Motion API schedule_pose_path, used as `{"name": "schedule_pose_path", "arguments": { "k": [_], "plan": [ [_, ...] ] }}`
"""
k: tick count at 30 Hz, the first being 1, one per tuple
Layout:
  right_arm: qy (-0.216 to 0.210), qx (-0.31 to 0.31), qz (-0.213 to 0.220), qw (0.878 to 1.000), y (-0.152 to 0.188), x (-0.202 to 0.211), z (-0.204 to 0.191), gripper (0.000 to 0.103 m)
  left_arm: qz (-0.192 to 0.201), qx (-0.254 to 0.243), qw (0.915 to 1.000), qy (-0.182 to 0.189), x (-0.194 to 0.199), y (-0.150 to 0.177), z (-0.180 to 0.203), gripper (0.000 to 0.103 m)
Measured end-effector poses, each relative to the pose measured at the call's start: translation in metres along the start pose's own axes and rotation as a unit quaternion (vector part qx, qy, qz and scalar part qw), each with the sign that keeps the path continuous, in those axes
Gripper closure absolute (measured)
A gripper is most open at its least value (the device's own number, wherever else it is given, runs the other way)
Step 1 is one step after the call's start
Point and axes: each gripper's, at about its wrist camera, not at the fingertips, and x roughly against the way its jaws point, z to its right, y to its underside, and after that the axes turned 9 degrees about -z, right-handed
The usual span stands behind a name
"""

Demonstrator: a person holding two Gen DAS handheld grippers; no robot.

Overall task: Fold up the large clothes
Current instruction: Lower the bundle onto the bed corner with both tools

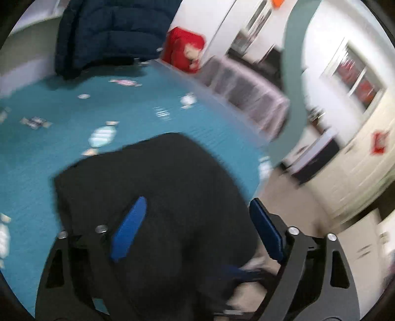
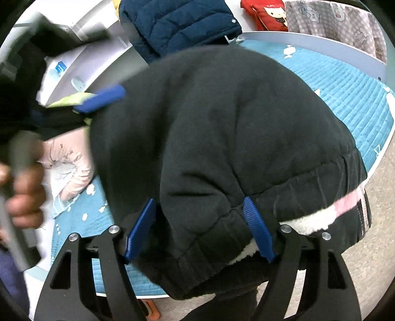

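A black fleece-lined garment (image 2: 222, 128) lies bunched on the teal quilted mat (image 2: 345, 93). My right gripper (image 2: 198, 200) straddles its ribbed hem; the blue fingers stand wide on either side and I see no pinch, so it is open. In the blurred left wrist view the same black garment (image 1: 160, 177) lies below my left gripper (image 1: 197, 201), which is open with nothing gripped. One blue finger of the left gripper (image 2: 98, 101) shows at the garment's far left, with a hand (image 2: 24, 192) on its handle.
A navy puffer jacket (image 2: 177, 27) and a red cushion (image 2: 266, 14) lie at the head of the bed. A pink garment (image 2: 71, 168) sits left of the black one. Grey checked cloth (image 2: 333, 22) hangs at the far side. The floor (image 2: 370, 247) lies beyond the mat's right edge.
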Motion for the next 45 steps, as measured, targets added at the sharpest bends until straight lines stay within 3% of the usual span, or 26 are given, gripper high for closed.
{"name": "schedule_pose_path", "arguments": {
  "k": [1,4,6,7,9,12,15,19,24,28,33,40,45],
  "plan": [
    [-0.008,0.002,-0.001,1.000,-0.001,0.001,0.001,0.031,-0.011,0.010,0.9998,-0.017,-0.006,-0.002,-0.014,0.035],
    [-0.016,0.011,0.002,1.000,-0.006,0.001,-0.007,0.031,-0.028,0.035,0.9989,-0.013,-0.017,-0.001,-0.052,0.044],
    [-0.020,0.007,0.005,1.000,-0.009,0.000,-0.013,0.031,-0.037,0.009,0.9980,-0.050,-0.024,0.004,-0.056,0.044],
    [-0.015,0.018,0.004,1.000,-0.010,-0.001,-0.021,0.031,-0.041,-0.012,0.9953,-0.087,-0.030,0.008,-0.055,0.045],
    [0.001,0.044,0.004,0.999,-0.010,-0.004,-0.035,0.031,-0.040,-0.018,0.9929,-0.111,-0.035,0.014,-0.061,0.045],
    [0.040,0.063,0.006,0.997,-0.007,-0.010,-0.052,0.032,-0.033,0.013,0.9972,-0.066,-0.033,0.020,-0.090,0.044],
    [0.070,0.072,0.019,0.995,-0.005,-0.005,-0.065,0.038,-0.036,-0.015,0.9953,-0.089,-0.031,0.022,-0.087,0.044],
    [0.114,0.101,0.036,0.988,-0.003,0.007,-0.083,0.039,-0.027,-0.035,0.9939,-0.101,-0.030,0.025,-0.088,0.045],
    [0.163,0.119,0.080,0.976,-0.006,0.019,-0.091,0.043,-0.011,-0.054,0.9939,-0.095,-0.028,0.033,-0.095,0.045],
    [0.194,0.122,0.052,0.972,-0.016,-0.003,-0.072,0.071,-0.005,-0.065,0.9930,-0.098,-0.029,0.039,-0.102,0.045],
    [0.220,0.111,-0.002,0.969,-0.027,-0.031,-0.045,0.072,-0.008,-0.082,0.9921,-0.094,-0.040,0.039,-0.099,0.044],
    [0.213,0.091,-0.012,0.973,-0.027,-0.047,-0.019,0.071,0.011,-0.079,0.9937,-0.078,-0.047,0.044,-0.099,0.045],
    [0.234,0.094,-0.011,0.968,-0.027,-0.046,-0.027,0.071,0.010,-0.076,0.9937,-0.081,-0.044,0.044,-0.097,0.045]
  ]
}}
